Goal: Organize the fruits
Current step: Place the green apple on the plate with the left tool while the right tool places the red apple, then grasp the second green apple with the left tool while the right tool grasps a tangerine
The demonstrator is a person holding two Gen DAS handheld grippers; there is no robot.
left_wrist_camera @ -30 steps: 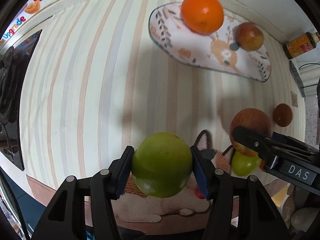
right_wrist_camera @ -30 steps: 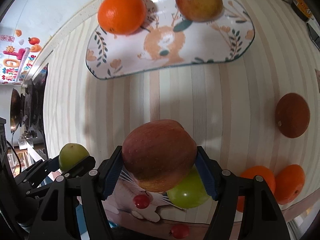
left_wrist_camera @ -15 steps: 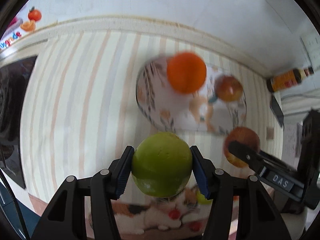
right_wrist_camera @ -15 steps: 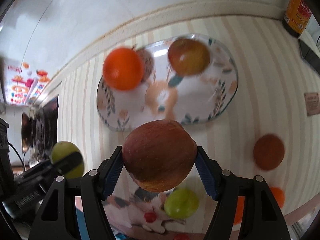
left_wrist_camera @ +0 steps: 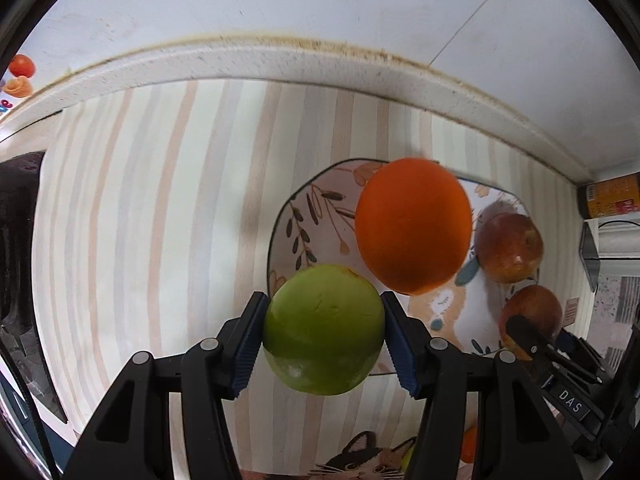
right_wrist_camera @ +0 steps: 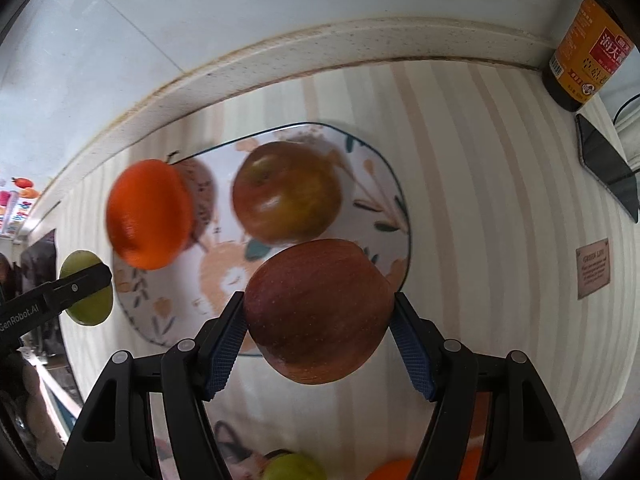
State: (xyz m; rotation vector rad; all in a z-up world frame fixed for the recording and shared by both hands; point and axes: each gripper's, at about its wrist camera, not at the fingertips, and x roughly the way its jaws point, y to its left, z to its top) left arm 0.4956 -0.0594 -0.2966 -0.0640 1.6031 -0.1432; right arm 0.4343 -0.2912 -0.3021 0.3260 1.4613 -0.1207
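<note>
left gripper [left_wrist_camera: 324,330]: jaws pinch green fruit [left_wrist_camera: 323,327] at plate [left_wrist_camera: 292,216] edge | right gripper [right_wrist_camera: 318,316]: jaws pinch red apple [right_wrist_camera: 318,312] above plate, likely for placing beside orange [left_wrist_camera: 414,224]

Orange [right_wrist_camera: 150,214] blurred; green fruit [right_wrist_camera: 294,467] cut by bottom edge; bottle [left_wrist_camera: 612,196] cropped at right.

I am carrying both fruits forward from over the cat mat to the patterned plate [left_wrist_camera: 296,216]. My left gripper [left_wrist_camera: 324,336] now holds the green apple [left_wrist_camera: 324,328] at the plate's near left rim, beside the orange [left_wrist_camera: 412,224]. My right gripper [right_wrist_camera: 318,320] now has the red apple [right_wrist_camera: 318,312] over the plate's near right edge, just in front of the apple [right_wrist_camera: 286,192] lying there.
</note>
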